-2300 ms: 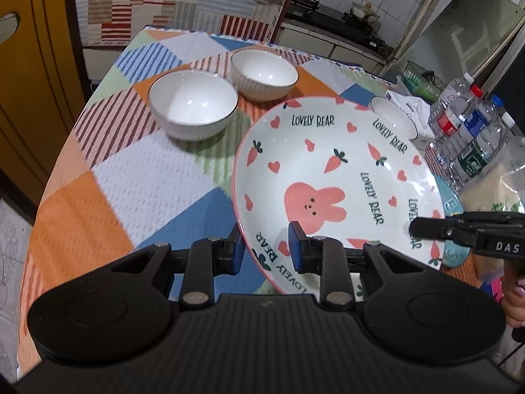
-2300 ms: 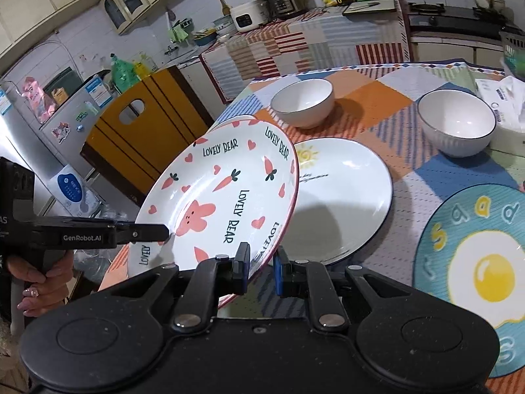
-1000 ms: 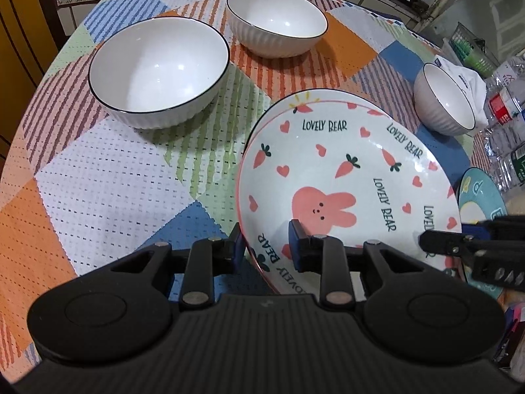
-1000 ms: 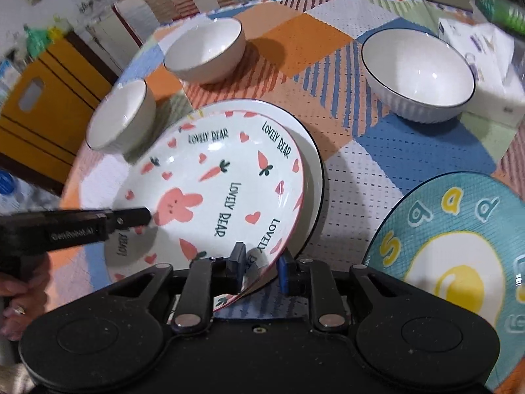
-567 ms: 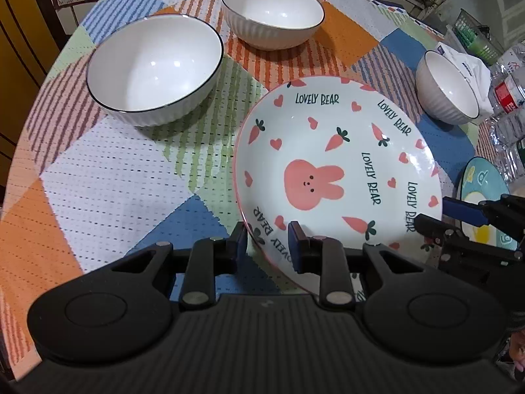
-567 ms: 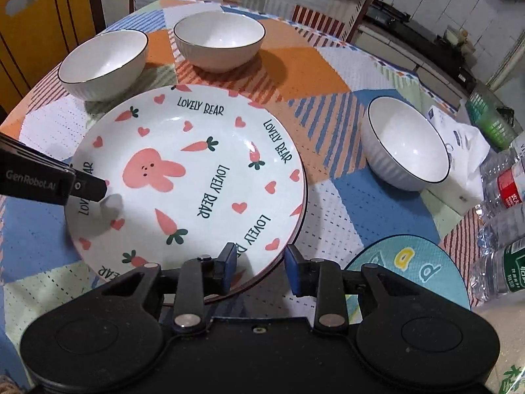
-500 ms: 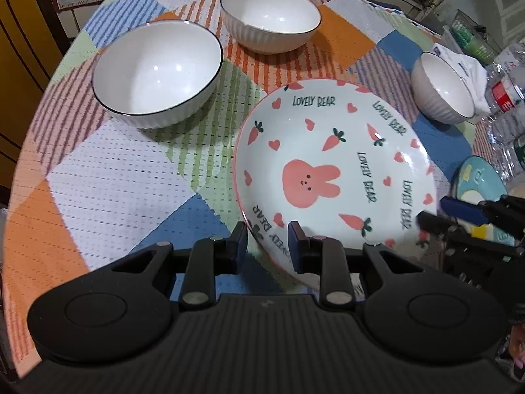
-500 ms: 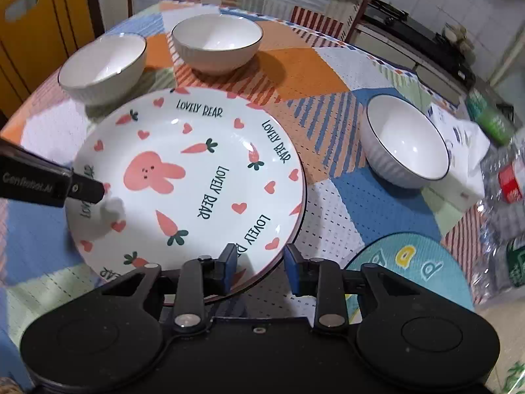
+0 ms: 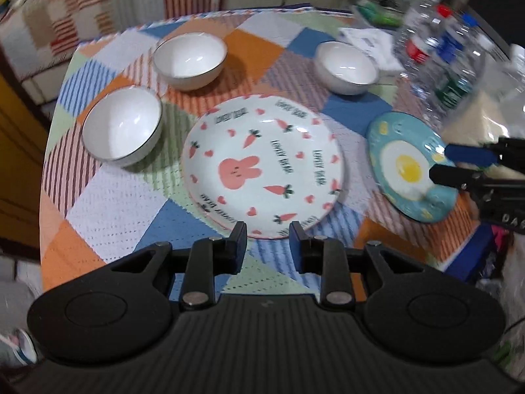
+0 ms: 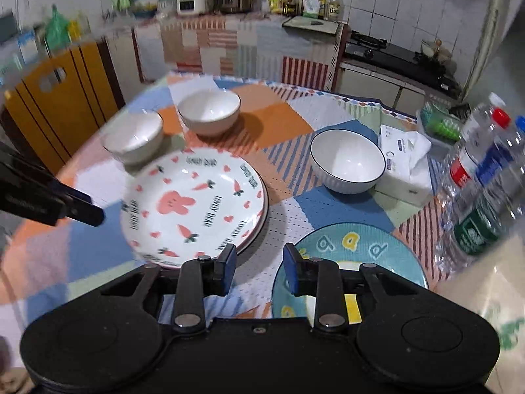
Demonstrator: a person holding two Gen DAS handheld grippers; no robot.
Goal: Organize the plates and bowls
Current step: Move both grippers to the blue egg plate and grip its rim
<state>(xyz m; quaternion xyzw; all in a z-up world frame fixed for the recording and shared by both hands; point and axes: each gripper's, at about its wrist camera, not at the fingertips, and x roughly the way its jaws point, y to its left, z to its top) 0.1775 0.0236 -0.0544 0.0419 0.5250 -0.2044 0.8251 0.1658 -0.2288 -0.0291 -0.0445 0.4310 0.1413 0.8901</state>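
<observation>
The pink rabbit plate (image 9: 262, 167) lies flat on another plate, whose dark rim (image 10: 265, 210) shows in the right wrist view; the rabbit plate (image 10: 193, 207) shows there too. My left gripper (image 9: 268, 234) is open and empty just short of its near rim. My right gripper (image 10: 259, 256) is open and empty between the rabbit plate and the blue fried-egg plate (image 10: 347, 246), which also shows in the left wrist view (image 9: 410, 167). Three white bowls (image 9: 123, 128) (image 9: 190, 60) (image 9: 346, 65) stand on the far side of the table.
The table has a patchwork cloth (image 9: 108, 197). Water bottles (image 10: 485, 177) and a tissue pack (image 10: 405, 164) stand at the right edge. A yellow chair (image 10: 55, 101) is at the left. A kitchen counter (image 10: 229, 42) lies behind.
Both grippers set the rabbit plate down on the plain white plate, opened and let go of it. Both have now pulled back and up from it.
</observation>
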